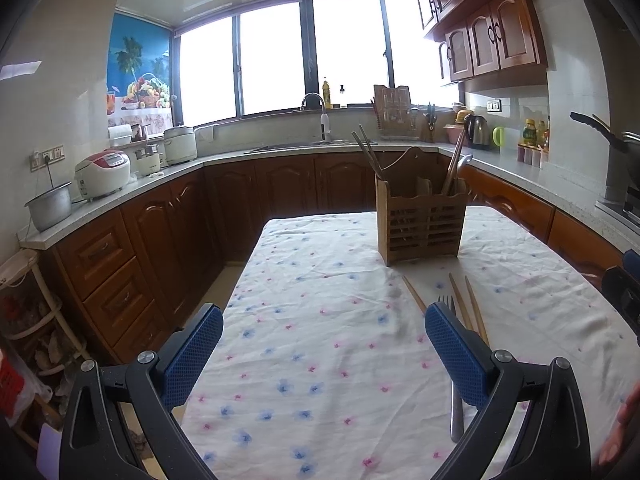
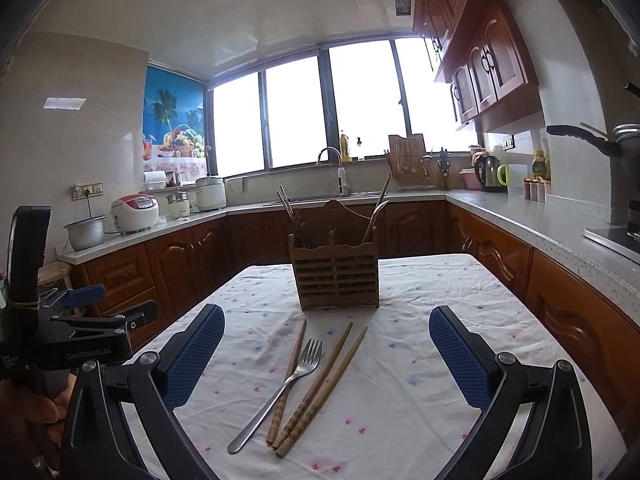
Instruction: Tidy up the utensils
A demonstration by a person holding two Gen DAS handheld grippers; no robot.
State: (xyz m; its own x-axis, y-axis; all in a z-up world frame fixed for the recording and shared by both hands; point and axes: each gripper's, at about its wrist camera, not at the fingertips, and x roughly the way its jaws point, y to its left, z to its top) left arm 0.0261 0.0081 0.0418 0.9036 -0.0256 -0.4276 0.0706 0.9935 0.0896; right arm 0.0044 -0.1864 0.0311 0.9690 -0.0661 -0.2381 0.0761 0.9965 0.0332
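Note:
A wooden utensil holder (image 2: 335, 276) stands on the far middle of the table; it also shows in the left wrist view (image 1: 420, 222). It holds chopsticks on its left and a spoon with chopsticks on its right. A steel fork (image 2: 280, 392) and three wooden chopsticks (image 2: 320, 388) lie on the cloth in front of it. My right gripper (image 2: 326, 344) is open and empty, just above and before them. My left gripper (image 1: 324, 344) is open and empty to their left; its right finger (image 1: 456, 356) partly hides the fork (image 1: 454, 412) and chopsticks (image 1: 474, 308).
The table has a white floral cloth (image 1: 320, 320). Brown cabinets and a grey counter (image 2: 540, 220) wrap around it, with rice cookers (image 1: 103, 174), a sink faucet (image 1: 320, 116), a kettle (image 2: 489, 174) and a pan (image 2: 588, 142) on the right.

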